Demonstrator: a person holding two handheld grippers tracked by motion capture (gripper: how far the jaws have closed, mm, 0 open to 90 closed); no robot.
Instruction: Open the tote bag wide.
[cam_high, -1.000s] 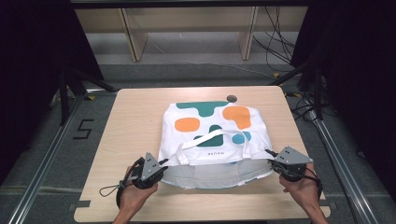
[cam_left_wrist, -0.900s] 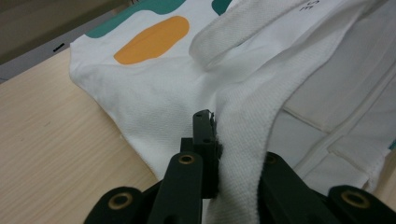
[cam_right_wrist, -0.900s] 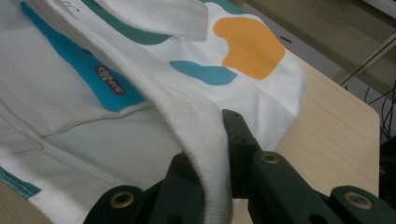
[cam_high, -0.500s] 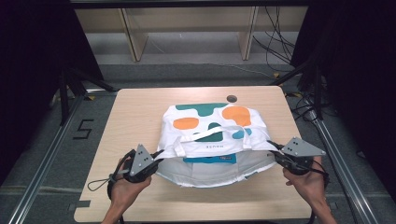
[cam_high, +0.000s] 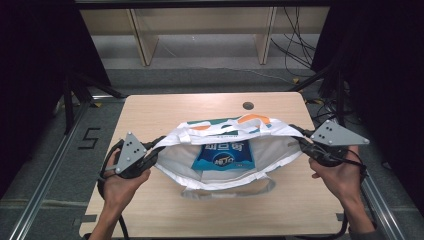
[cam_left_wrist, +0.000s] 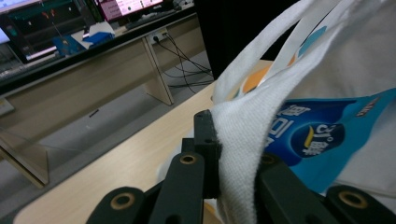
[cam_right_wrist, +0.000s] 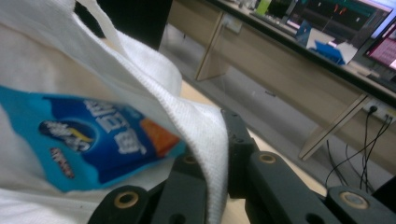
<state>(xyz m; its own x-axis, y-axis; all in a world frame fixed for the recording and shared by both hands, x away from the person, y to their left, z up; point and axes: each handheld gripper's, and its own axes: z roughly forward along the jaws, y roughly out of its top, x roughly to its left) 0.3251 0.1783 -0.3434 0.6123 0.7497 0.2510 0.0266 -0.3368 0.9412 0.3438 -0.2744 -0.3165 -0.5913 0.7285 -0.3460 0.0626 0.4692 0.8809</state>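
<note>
- High view: wooden table (cam_high: 150, 215) stood on grey floor (cam_high: 45, 150); dark curtains flanked it.
- My left gripper (cam_high: 152, 156) and right gripper (cam_high: 301, 144) clamped the white bag (cam_high: 225, 172) rim.

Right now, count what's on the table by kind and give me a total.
White tote bag: 1
Blue packet inside the bag: 1
Grippers clamped on the bag's rim: 2, left gripper and right gripper
Total: 4

Table (cam_high: 150, 115) evenly lit from above, surroundings dark; close fabric soft-focus in gripper views.
</note>
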